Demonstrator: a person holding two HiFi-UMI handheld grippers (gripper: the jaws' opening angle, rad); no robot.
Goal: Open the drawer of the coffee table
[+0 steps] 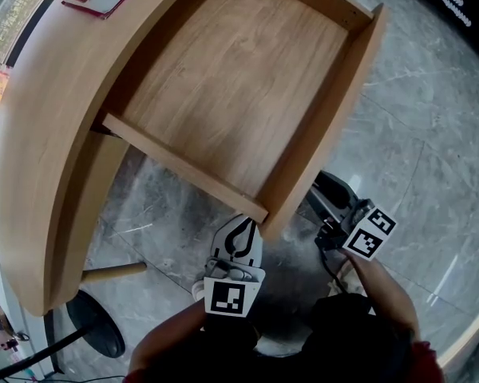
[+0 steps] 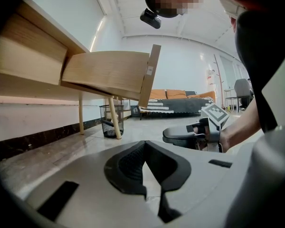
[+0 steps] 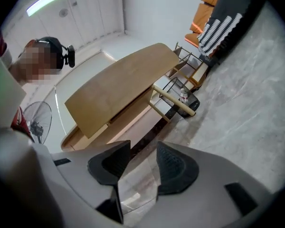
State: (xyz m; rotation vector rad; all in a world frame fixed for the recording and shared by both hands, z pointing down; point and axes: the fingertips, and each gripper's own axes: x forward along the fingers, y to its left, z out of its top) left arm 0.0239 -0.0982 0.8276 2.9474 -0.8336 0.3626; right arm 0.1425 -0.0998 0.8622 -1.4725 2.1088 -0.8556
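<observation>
A: Grey veined stone floor [image 1: 431,134] all round, from the head view?

B: Yes. The curved light-wood coffee table [image 1: 40,134] ran along the left. Its shallow wooden drawer [image 1: 223,78] stood well out of the table toward the person, with the bare bottom board in full view.

A: And the tools?

B: The left gripper [image 1: 243,228] showed just below the drawer's near corner. I couldn't tell whether it touched. The right gripper [image 1: 329,196] lay to the right of that corner, apart from the wood, with its black-and-white marker cube [image 1: 370,232] on the person's side.

A: What did the left gripper view give?

B: The left gripper [image 2: 143,148] was clenched, its dark pads meeting at the tips and gripping no object. Beyond it the drawer [image 2: 109,72] jutted from the coffee table [image 2: 23,51], high on the left. A black wire waste basket [image 2: 111,120] stood by a slim wooden table leg [image 2: 80,113]. An orange sofa [image 2: 180,94] sat far back against the white wall. At the right a hand [image 2: 228,137] held the right gripper [image 2: 185,136] low above the floor.

A: And the right gripper view?

B: The right gripper [image 3: 143,146] was released. Its jaws stood apart, with only floor [image 3: 247,108] showing between the pads. The drawer [image 3: 118,87] hung above and beyond them, well apart from the jaws, and the waste basket [image 3: 185,96] was just to its right.
</observation>
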